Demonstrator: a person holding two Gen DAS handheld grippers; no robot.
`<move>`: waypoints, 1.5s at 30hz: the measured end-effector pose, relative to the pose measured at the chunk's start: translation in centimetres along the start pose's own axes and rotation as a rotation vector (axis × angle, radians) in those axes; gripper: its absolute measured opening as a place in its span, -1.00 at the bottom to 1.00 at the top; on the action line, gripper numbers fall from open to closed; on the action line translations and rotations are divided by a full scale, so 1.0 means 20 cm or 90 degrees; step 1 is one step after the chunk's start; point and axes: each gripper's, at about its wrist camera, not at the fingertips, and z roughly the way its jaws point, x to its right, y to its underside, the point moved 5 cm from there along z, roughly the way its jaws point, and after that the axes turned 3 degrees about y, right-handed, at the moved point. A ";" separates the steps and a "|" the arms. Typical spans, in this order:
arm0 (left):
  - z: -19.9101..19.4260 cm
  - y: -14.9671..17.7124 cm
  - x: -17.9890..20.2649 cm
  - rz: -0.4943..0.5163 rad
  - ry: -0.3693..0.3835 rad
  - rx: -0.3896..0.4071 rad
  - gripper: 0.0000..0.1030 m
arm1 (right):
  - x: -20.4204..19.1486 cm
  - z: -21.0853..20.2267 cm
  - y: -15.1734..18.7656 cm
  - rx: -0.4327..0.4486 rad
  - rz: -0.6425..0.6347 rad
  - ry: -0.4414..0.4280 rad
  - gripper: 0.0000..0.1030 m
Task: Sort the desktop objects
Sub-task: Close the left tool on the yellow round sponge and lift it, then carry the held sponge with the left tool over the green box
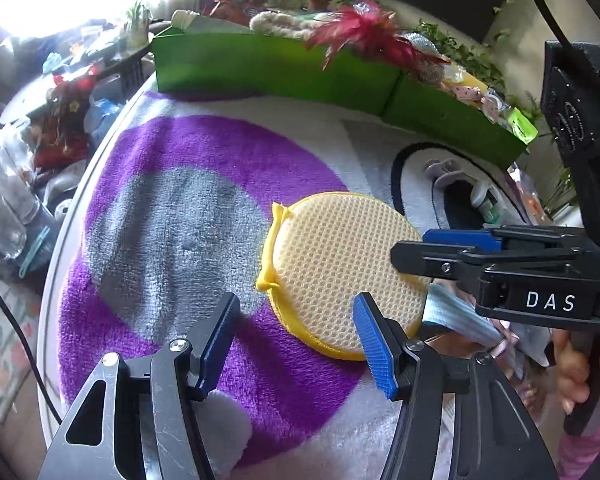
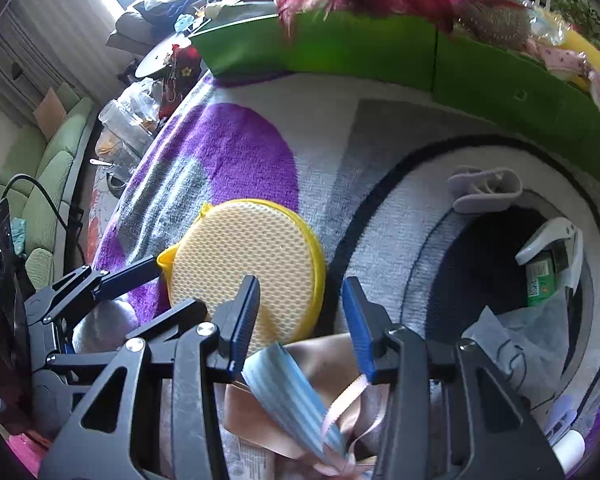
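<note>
A round yellow-rimmed mesh pad (image 1: 340, 268) lies flat on the purple, grey and white towel (image 1: 180, 220). My left gripper (image 1: 296, 340) hangs open at the pad's near edge, its right finger over the rim, nothing between the pads. My right gripper (image 2: 300, 320) is open above the pad (image 2: 244, 256) on its right side. Under it lies a blue-striped bow with pink ribbon (image 2: 296, 396); the pads do not press on it. In the left wrist view the right gripper (image 1: 424, 246) reaches in from the right over the pad, the bow (image 1: 452, 314) beneath it.
A long green box (image 1: 276, 68) full of red feathers and soft items runs along the back. Right of the pad lie a lilac clip (image 2: 488, 192), a white clip with a green pack (image 2: 552, 264) and grey cloth (image 2: 520, 344). Clutter sits beyond the table's left edge.
</note>
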 end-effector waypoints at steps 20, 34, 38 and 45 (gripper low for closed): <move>-0.04 -0.06 0.09 0.026 0.014 0.048 0.13 | -0.08 -0.04 0.00 0.032 -0.007 -0.012 -0.31; -0.22 -0.22 0.13 0.075 -0.015 0.134 0.13 | -0.12 -0.25 -0.11 0.108 -0.021 -0.019 -0.31; -0.27 -0.27 0.13 0.081 -0.020 0.154 0.13 | -0.14 -0.31 -0.15 0.128 -0.032 -0.012 -0.31; -0.33 -0.34 0.12 0.086 -0.027 0.180 0.13 | -0.18 -0.38 -0.22 0.154 -0.045 -0.005 -0.31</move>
